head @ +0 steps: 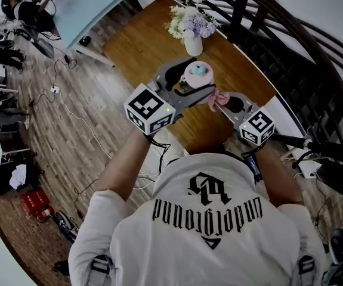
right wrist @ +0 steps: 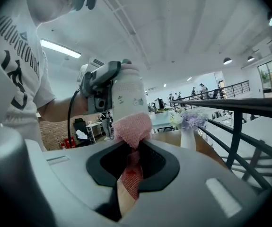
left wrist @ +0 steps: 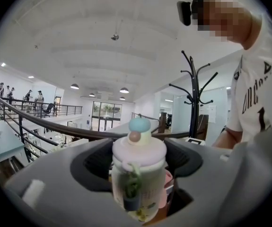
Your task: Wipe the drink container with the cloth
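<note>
Left tongs (head: 188, 83) grasping drink container (left wrist: 139, 167), right tongs (head: 225, 104) clenching cloth (right wrist: 132, 126) against it, flower vase (head: 193, 43) beyond

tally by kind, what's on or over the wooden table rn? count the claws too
Bottle: 1, gripped in the left claw
Cloth: 1, pink, gripped in the right claw
Vase of flowers: 1, standing on the table
Claws: 2
Total: 5
</note>
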The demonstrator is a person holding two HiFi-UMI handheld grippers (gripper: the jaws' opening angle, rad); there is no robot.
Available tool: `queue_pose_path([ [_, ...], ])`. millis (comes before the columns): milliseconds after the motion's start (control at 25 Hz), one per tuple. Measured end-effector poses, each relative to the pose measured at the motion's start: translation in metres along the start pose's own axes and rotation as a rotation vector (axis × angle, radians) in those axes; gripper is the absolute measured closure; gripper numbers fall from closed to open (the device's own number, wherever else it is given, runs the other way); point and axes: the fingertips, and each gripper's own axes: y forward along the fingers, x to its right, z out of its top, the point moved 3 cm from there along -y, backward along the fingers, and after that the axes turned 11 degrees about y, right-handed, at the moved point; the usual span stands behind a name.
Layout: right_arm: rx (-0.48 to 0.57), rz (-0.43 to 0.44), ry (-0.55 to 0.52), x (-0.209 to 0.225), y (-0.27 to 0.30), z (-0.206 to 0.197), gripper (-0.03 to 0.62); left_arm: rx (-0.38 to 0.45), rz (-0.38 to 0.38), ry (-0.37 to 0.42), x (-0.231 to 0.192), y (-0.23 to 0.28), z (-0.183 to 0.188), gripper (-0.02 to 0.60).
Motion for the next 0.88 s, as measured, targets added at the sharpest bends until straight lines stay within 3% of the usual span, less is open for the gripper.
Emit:
queue_pose_path([
  [240,0.029,-0.105,0.048,0.039,-0.019,-0.003,0.549,-0.027,0.003,-0.038,0.006,0.011,-0.036,0.198],
  [480,0.042,-0.159,0.101,0.064,-0.037,-0.013,0.549,-0.069,0.032,-0.039,0.013,0.023,-0.078,0.198],
  [760,0.014,-0.19,0.127,0.085,-0.052,-0.045,0.549,-0.134,0.02,-0.077,0.022,0.039,-0.142,0.198],
  [880,-0.006,-0.216,0.143,0.093,-0.057,-0.058,0.549,-0.177,0.009,-0.058,0.031,0.047,-0.165,0.198],
])
